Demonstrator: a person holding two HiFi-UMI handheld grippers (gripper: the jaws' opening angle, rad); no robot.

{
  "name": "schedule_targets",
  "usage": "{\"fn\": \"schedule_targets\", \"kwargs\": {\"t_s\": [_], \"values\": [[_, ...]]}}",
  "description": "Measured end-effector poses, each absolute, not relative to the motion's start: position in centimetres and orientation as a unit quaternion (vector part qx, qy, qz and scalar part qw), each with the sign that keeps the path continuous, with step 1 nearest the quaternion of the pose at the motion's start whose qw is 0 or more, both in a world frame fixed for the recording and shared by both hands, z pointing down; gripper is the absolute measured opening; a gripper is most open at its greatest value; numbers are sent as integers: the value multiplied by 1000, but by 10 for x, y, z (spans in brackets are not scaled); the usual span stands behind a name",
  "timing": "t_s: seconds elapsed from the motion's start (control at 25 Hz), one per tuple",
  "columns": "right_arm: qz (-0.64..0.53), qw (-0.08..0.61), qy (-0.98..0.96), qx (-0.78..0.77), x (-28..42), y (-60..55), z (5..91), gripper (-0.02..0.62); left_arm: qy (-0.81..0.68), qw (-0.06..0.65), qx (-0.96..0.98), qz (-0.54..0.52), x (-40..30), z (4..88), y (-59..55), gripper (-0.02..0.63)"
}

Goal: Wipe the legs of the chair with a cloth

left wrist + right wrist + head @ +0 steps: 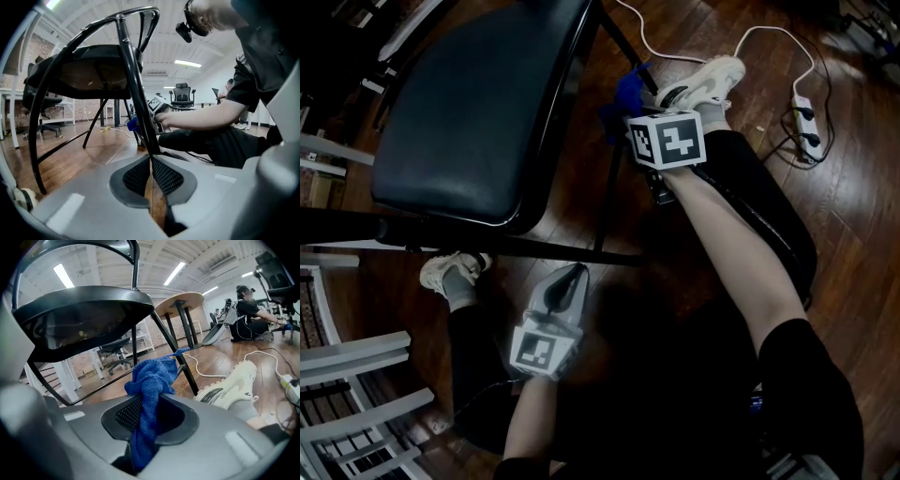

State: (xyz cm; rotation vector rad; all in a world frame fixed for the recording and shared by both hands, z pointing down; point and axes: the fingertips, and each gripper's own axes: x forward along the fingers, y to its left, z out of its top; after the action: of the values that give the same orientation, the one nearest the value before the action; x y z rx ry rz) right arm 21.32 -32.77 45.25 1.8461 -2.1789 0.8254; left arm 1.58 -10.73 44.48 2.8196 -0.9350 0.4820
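The right gripper (149, 414), low centre in its own view, is clenched on a blue cloth (152, 380) that bunches up right by a black chair leg (187, 376). The left gripper (151, 176) has its jaws pressed together with nothing between them, and a second chair leg (136, 93) rises just beyond. Dark wooden floor (862, 234) spreads all round. A white power strip (804, 111) lies at the upper right. In the background are a white ceiling with strip lights (63, 275) and a round-topped table (180, 301).

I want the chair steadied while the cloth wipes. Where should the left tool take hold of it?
Probably the slim leg right ahead of the left tool, approached head-on: it is a thin, near-upright tube that the now-shut jaws, opened first, could straddle.
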Motion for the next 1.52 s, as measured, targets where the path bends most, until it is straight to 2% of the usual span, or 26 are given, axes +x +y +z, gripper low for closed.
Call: {"fn": "schedule_targets", "kwargs": {"t_s": [0.12, 0.44, 0.8, 1.2, 1.52], "values": [[280, 77, -733, 616, 217, -331, 452, 100, -296, 32, 940, 168, 30, 433, -101, 17], [258, 85, -734, 622, 223, -345, 449, 100, -218, 12, 960, 174, 92, 414, -90, 15], [260, 82, -734, 622, 231, -359, 445, 100, -193, 110, 965, 139, 149, 383, -100, 6], [284, 63, -731, 617, 246, -378, 453, 100, -158, -18, 972, 172, 186, 387, -104, 6], [263, 82, -731, 625, 267, -406, 450, 100, -202, 30, 966, 162, 172, 395, -122, 6]]}}
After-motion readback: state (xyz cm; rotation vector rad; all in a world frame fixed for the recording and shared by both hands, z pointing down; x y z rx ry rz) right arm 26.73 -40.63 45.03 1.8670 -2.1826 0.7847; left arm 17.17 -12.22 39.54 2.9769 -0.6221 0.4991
